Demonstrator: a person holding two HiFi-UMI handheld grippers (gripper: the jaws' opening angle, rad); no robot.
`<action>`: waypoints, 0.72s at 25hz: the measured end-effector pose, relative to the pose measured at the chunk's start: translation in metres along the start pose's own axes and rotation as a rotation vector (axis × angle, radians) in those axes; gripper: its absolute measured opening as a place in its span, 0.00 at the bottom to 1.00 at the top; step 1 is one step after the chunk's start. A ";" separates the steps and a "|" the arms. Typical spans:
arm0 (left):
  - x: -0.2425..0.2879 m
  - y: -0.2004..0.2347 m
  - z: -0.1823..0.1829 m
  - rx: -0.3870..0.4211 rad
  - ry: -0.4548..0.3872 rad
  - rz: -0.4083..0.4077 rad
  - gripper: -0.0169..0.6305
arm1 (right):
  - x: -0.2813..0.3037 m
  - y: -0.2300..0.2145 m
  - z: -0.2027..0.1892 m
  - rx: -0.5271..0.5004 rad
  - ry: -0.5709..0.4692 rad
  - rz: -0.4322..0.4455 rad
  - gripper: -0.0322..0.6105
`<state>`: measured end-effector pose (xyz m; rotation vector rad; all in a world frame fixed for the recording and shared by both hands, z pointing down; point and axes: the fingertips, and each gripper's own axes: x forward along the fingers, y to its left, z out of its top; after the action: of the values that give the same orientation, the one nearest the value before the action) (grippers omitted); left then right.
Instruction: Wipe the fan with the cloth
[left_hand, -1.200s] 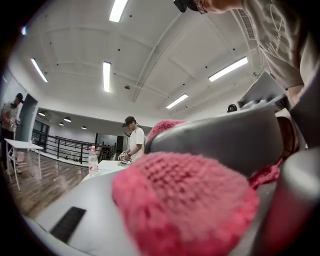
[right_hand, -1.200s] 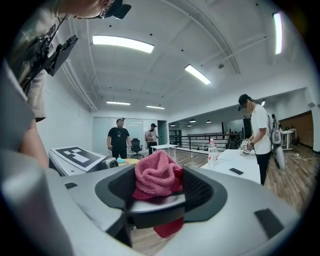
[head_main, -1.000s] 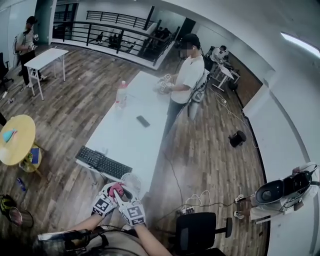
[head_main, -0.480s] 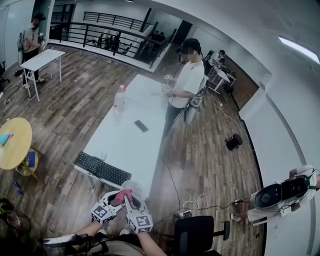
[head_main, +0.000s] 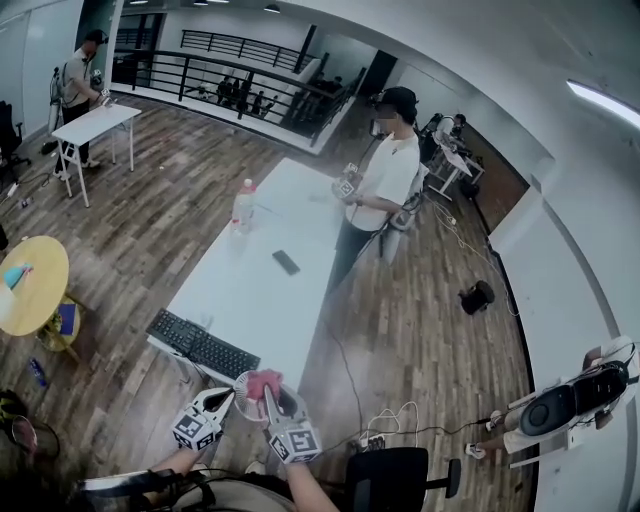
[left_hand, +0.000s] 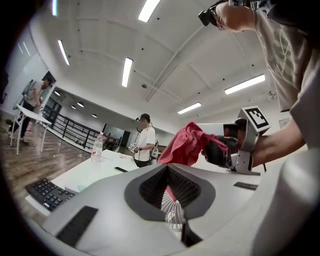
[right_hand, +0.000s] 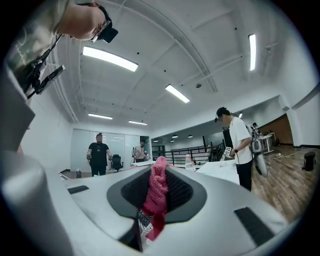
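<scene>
Both pairs of fingers have just been closing: left gripper (head_main: 228, 397) clamps the light, fragile fan (left_hand: 173, 212) by its grille, right gripper (head_main: 277, 400) the soft cloth (right_hand: 156, 195).

Left gripper (head_main: 232, 393): white shell on my screen, with a dark ribbed hollow around the jaws.
Right gripper (head_main: 272, 392): I see the same white shell.
Marker cubes (head_main: 197, 428): black squares on white.
Shirt (left_hand: 286, 45): grey, short sleeve, faint print.
Head camera (left_hand: 209, 15): black.

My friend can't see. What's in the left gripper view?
The left gripper has just closed on the white fan; the right gripper, also just closed, holds a red cloth beyond it. A keyboard lies on the table behind.
</scene>
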<state>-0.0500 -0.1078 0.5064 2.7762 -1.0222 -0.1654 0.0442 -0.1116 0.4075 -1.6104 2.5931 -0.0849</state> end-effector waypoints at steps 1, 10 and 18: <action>0.004 0.000 0.002 0.006 -0.004 0.007 0.03 | 0.000 -0.004 0.000 0.007 -0.004 0.006 0.17; 0.024 0.004 0.013 0.005 -0.029 0.084 0.03 | 0.004 -0.030 0.010 0.009 -0.020 0.052 0.17; 0.031 0.004 0.009 0.009 -0.052 0.126 0.03 | 0.003 -0.037 -0.003 -0.010 0.007 0.108 0.17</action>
<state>-0.0305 -0.1322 0.4968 2.7182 -1.2089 -0.2174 0.0756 -0.1306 0.4139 -1.4717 2.6843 -0.0701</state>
